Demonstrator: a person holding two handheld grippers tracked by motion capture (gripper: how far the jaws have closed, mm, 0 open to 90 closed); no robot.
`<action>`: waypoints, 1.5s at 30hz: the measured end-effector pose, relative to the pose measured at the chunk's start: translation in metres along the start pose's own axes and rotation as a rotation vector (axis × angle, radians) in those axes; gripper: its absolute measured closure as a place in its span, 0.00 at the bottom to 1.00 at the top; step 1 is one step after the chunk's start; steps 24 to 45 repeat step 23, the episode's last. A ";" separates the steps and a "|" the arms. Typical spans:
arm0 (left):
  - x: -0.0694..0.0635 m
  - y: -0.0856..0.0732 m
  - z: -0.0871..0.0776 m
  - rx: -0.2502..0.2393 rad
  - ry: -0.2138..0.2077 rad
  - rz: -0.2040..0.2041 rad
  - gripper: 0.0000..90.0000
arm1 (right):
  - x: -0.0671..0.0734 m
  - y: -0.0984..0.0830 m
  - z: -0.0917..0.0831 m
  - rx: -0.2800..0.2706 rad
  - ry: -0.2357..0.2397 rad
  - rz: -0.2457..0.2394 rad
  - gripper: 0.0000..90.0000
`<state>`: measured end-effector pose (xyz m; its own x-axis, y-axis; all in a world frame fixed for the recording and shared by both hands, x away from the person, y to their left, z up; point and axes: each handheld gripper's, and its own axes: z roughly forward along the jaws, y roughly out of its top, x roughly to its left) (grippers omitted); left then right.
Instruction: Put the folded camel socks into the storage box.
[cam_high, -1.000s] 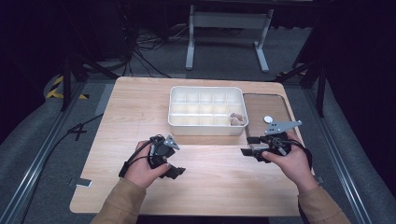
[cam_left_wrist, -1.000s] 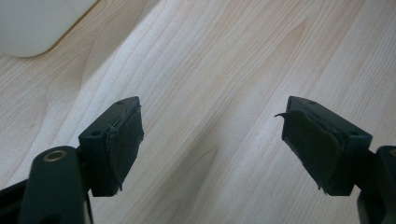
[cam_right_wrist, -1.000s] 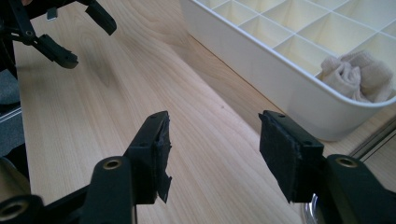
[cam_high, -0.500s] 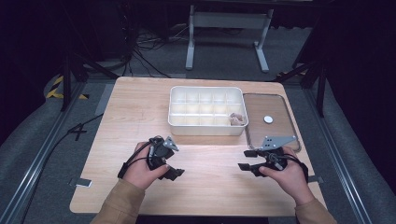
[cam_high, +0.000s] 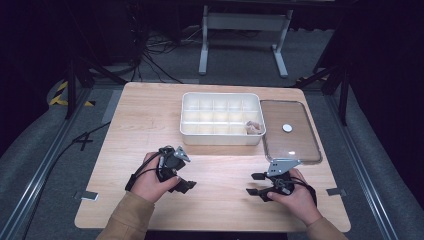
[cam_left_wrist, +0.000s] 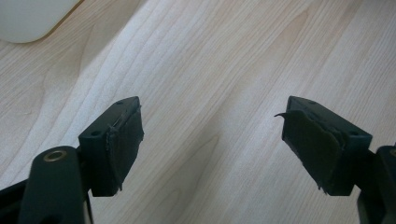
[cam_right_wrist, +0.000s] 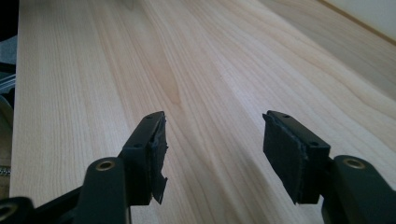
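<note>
Grippers (cam_high: 186, 181) (cam_high: 256, 183) apart; tray (cam_high: 220, 135) beyond.

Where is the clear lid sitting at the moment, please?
In the high view the clear lid lies flat on the table's right side, right beside the white compartment box, beyond the right gripper.
</note>
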<state>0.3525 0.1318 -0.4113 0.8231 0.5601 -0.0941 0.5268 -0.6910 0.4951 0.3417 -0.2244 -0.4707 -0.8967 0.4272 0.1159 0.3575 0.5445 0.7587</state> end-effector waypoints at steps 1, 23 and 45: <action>0.000 0.000 0.000 0.000 0.001 0.000 0.23 | 0.001 -0.001 0.001 -0.002 -0.003 -0.004 0.45; 0.003 -0.004 0.005 0.062 -0.017 -0.028 0.23 | 0.015 -0.004 0.015 0.030 -0.021 -0.033 0.35; 0.003 -0.004 0.005 0.062 -0.017 -0.028 0.23 | 0.015 -0.004 0.015 0.030 -0.021 -0.033 0.35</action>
